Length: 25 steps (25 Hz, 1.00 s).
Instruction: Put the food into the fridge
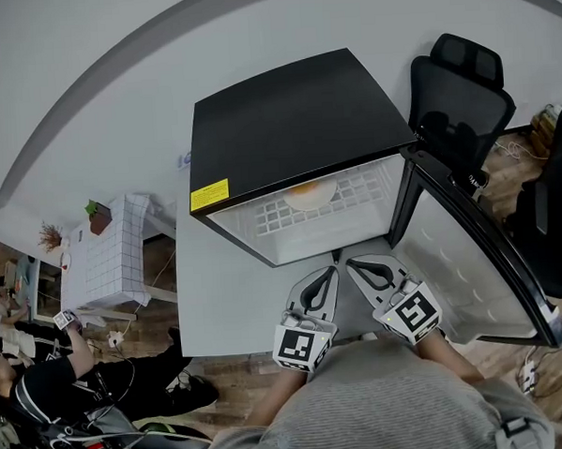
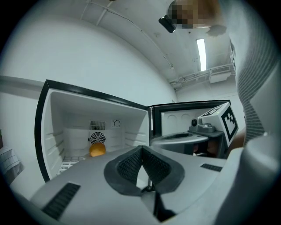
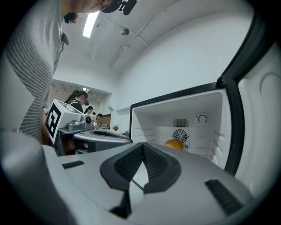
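Observation:
A small black fridge [image 1: 295, 134] stands open in front of me, its door [image 1: 471, 256] swung out to the right. An orange piece of food [image 1: 310, 195] lies on the white wire shelf [image 1: 290, 214] near the back wall; it also shows as the food [image 2: 97, 150] in the left gripper view and the food [image 3: 174, 144] in the right gripper view. My left gripper [image 1: 331, 274] and right gripper [image 1: 353, 266] hang side by side just outside the fridge opening. Both are shut and hold nothing.
A black office chair [image 1: 458, 97] stands behind the open door on the right. A white gridded table [image 1: 109, 256] with a small plant [image 1: 97, 215] is at the left. People sit at the lower left. The fridge rests on a white surface [image 1: 229, 315].

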{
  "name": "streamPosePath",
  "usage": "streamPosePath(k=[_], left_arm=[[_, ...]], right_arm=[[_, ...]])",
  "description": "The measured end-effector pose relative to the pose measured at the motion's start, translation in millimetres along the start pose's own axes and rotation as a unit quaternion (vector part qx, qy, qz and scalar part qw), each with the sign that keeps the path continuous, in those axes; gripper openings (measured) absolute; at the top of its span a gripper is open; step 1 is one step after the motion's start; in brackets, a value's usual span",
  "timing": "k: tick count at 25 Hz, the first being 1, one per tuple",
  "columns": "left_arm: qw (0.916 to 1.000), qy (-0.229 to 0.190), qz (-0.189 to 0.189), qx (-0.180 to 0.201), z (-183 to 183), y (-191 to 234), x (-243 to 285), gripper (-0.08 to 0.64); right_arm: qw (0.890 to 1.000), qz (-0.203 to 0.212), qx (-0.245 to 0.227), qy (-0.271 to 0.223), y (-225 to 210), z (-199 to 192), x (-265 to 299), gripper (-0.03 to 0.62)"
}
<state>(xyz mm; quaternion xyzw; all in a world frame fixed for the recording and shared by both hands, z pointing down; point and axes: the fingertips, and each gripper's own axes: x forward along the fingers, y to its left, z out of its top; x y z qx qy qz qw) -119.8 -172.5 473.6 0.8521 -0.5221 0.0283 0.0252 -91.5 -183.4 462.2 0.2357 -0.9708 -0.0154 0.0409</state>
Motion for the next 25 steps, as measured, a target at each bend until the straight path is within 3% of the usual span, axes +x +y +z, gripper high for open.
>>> streamPosePath(k=[25], left_arm=[[1.0,0.008,-0.004,0.0,-1.7,-8.0,-1.8,0.009]], right_arm=[[1.0,0.007,0.002,0.008,3.9,0.4,-5.0,0.012]])
